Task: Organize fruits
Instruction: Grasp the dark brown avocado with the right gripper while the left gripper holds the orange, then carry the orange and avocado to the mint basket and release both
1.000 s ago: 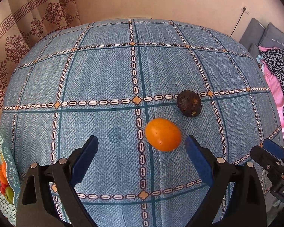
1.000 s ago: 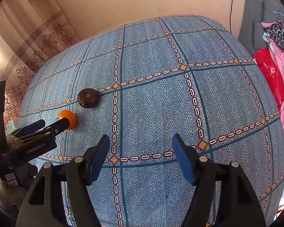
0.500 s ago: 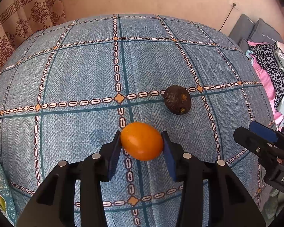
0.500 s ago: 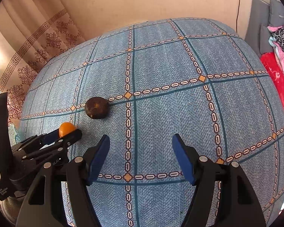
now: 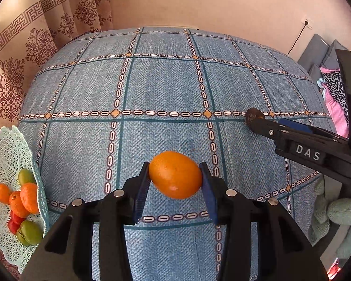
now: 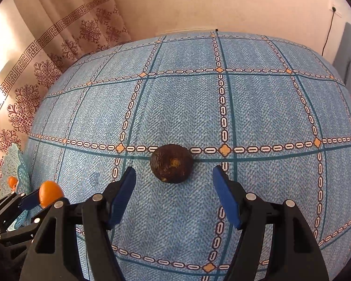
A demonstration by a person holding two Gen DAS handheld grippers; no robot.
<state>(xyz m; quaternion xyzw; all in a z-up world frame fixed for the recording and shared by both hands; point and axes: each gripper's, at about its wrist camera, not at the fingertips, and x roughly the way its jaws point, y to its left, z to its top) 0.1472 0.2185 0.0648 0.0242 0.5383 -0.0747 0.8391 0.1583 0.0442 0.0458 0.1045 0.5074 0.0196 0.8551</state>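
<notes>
An orange (image 5: 175, 174) is gripped above the surface (image 5: 166, 89) by the left tongs (image 5: 175, 182), seemingly bound for the basket (image 5: 4, 147), while a dark fruit (image 6: 172, 166) is framed by the spread right tongs (image 6: 174, 192).

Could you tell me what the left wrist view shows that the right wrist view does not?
Only the left wrist view shows the heap of fruit lying in the mint basket, and the left gripper shut on the orange fruit from close up. Only the right wrist view shows the whole dark brown fruit on the blue tablecloth, ahead of the open right gripper. Both show the orange fruit, the basket, the cloth and the curtain.
</notes>
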